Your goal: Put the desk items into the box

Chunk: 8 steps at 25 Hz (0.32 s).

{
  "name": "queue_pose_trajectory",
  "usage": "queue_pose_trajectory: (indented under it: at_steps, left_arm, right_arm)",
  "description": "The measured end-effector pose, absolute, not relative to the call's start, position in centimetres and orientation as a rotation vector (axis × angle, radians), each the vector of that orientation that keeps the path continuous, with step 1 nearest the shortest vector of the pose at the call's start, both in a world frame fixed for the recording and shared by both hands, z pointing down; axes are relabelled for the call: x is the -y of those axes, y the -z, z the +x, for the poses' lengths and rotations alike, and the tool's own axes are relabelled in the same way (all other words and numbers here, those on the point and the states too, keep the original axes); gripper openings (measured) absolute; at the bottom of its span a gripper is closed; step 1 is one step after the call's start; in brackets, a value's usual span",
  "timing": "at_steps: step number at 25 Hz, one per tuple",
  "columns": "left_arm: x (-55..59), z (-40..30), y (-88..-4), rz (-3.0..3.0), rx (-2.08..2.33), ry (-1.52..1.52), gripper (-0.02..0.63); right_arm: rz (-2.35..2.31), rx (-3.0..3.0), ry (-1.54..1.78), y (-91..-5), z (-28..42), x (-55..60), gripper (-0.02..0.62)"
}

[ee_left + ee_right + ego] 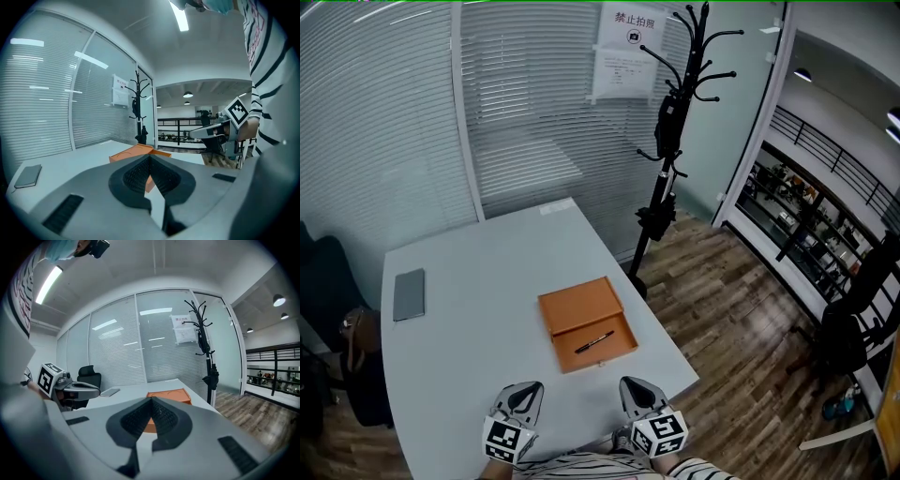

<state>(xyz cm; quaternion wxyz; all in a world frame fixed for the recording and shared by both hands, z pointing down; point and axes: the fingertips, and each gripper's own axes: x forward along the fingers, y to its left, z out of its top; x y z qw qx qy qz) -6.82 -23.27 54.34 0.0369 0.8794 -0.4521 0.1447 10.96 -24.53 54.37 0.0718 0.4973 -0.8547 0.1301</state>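
Observation:
An open orange box (pixel 590 324) lies on the white table (pixel 487 272), its lid hinged back toward the far side. A black pen (pixel 594 342) rests inside its tray. A flat grey notebook (pixel 409 294) lies near the table's left edge. My left gripper (pixel 526 390) and right gripper (pixel 635 386) hover side by side at the near table edge, short of the box, both shut and empty. In the left gripper view the jaws (pixel 150 157) meet in front of the box (pixel 133 151). In the right gripper view the jaws (pixel 151 399) point at the box (pixel 169 394).
A black coat stand (pixel 667 141) rises just past the table's far right corner. A dark chair (pixel 323 277) and a bag (pixel 358 336) sit to the left of the table. Glass walls with blinds stand behind; wooden floor (pixel 741 309) lies to the right.

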Motion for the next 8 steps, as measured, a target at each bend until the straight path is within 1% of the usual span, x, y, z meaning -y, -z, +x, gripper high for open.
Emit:
queue_pose_trajectory:
  at_steps: [8]
  left_arm:
    - [23.96,-6.08,-53.88,2.715,1.386,-0.443,0.021]
  right_arm:
    - [1.52,2.566,-0.392,-53.97,11.77,25.07,0.025]
